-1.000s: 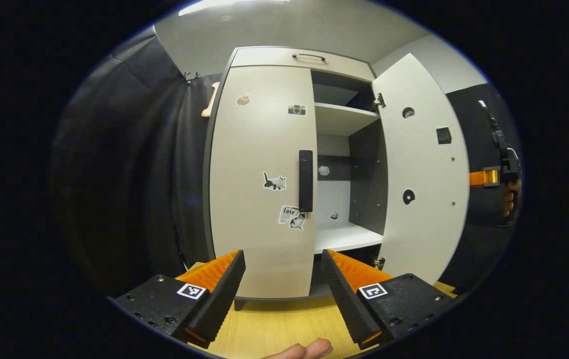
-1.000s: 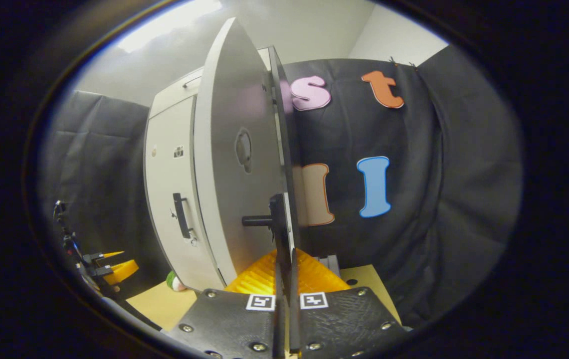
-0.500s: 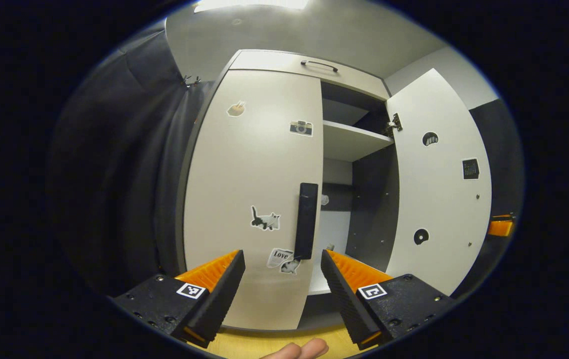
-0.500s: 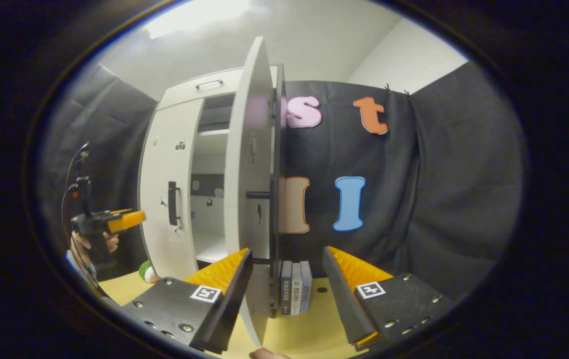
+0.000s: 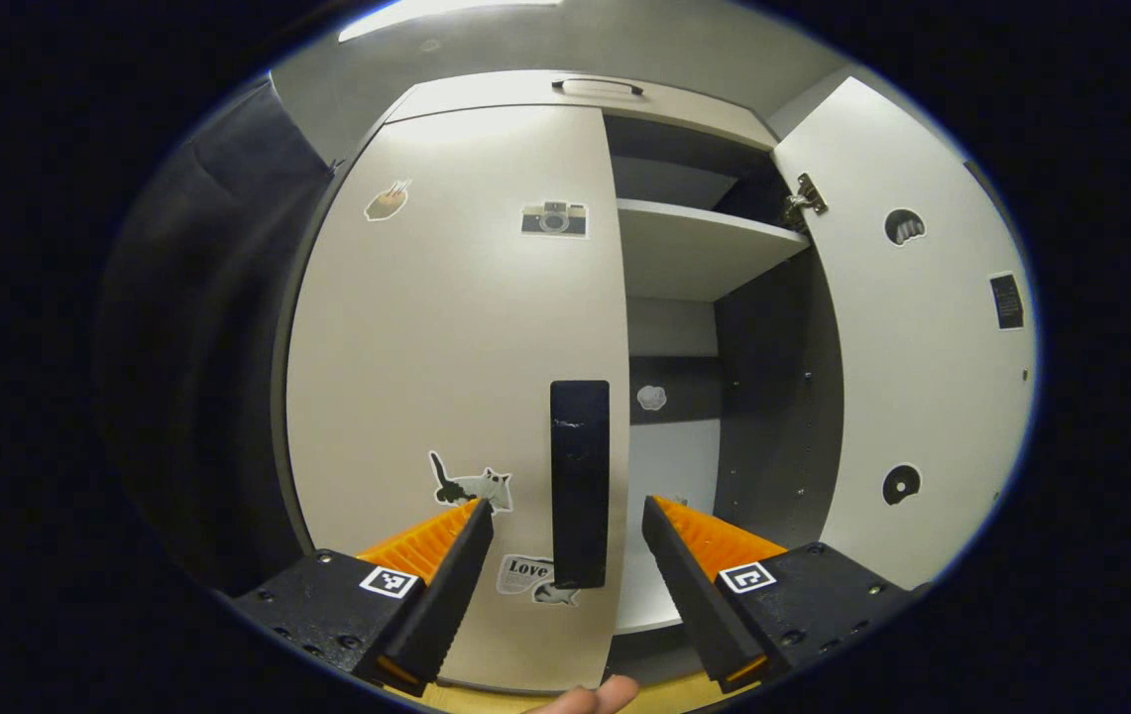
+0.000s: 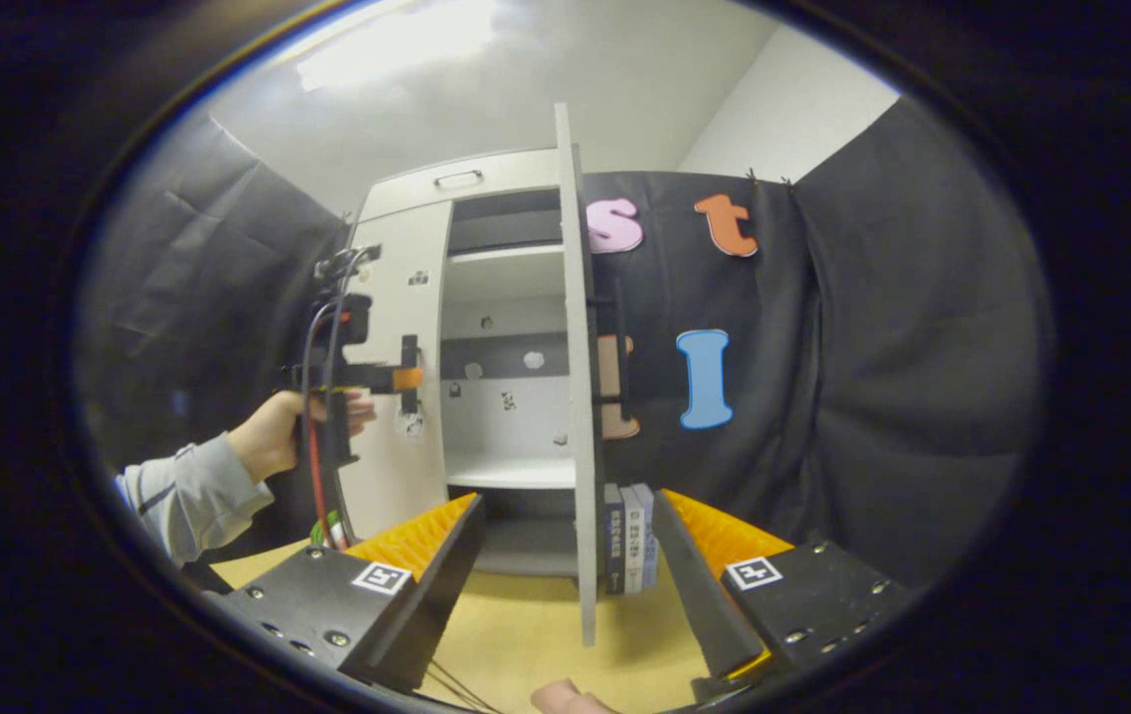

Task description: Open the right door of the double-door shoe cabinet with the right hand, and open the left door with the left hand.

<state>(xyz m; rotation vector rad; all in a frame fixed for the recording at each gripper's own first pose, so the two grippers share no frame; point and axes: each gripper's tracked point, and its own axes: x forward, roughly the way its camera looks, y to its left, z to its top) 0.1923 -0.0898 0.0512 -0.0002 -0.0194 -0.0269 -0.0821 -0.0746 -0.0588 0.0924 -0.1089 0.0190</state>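
The left gripper [image 5: 567,531] is spread wide, its fingers flanking the black handle [image 5: 580,483] of the closed left door [image 5: 456,347] without touching it. The right gripper [image 6: 565,535] is spread too, with the open right door [image 6: 580,397] edge-on between its fingers.

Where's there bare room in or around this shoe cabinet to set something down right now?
The lower shelf in the opened right half looks bare, bordered by the closed left door and the dark side wall. The upper shelf looks bare too. The wooden floor in front is open. It is crowded beside the open right door, where books stand.
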